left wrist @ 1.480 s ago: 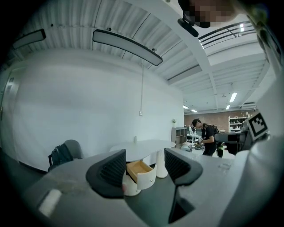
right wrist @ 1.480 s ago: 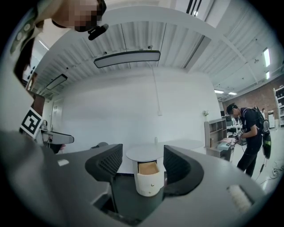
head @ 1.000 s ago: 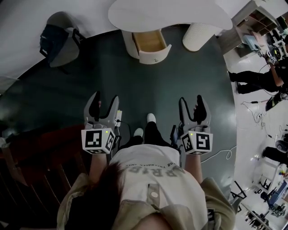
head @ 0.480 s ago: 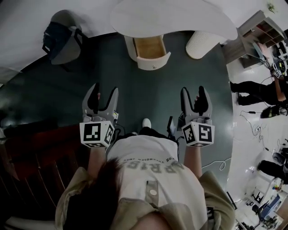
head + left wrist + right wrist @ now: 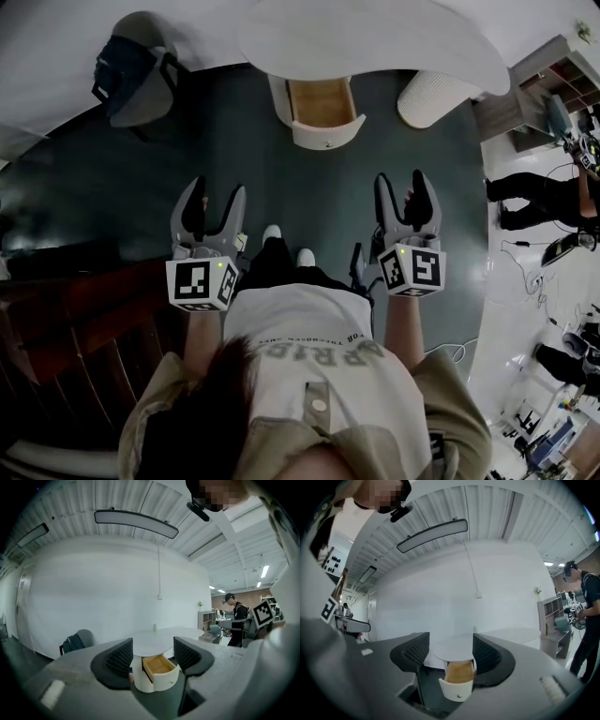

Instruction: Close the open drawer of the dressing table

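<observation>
With jaws apart and empty, the left gripper [image 5: 216,194] and right gripper [image 5: 403,185] face the open drawer [image 5: 322,103] well ahead, its length pointing toward them, seemingly nearer the right.

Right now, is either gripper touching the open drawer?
No, the left gripper and right gripper are both held open in the air, with bare dark floor between them and the drawer.

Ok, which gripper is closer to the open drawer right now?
Right, slightly. The right gripper faces the drawer almost head-on, well short of it; the left gripper sits further off to its left.
</observation>
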{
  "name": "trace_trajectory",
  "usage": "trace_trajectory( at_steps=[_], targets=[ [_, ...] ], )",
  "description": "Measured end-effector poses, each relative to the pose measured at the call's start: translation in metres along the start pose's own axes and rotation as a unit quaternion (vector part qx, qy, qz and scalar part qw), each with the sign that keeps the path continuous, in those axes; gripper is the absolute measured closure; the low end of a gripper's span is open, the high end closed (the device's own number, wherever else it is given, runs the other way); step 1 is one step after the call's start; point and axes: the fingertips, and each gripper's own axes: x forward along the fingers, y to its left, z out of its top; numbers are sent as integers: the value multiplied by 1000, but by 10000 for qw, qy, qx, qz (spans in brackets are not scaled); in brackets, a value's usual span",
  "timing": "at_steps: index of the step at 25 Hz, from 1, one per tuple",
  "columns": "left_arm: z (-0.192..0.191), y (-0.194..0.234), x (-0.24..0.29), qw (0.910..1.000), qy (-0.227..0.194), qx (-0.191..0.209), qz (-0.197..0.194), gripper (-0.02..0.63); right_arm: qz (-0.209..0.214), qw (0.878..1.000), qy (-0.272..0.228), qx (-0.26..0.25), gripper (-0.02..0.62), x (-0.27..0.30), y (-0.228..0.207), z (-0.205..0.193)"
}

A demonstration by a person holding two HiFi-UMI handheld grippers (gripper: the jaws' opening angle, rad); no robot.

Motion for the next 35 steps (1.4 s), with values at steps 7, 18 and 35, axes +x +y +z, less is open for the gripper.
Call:
trace_trajectory(
  at_steps=[7, 18, 35],
  targets=[
    [-10, 23, 44, 9997, 163, -145, -141, 327, -110, 9999, 68, -100, 304, 46, -8, -14],
    [-16, 57, 120, 9991, 150, -32, -399, 327, -254, 9990, 351, -53, 307, 116, -11, -66],
    [-77, 45, 154, 9982, 452, -2, -407, 327, -85, 9938, 1079, -268, 327, 174, -32, -216]
  ],
)
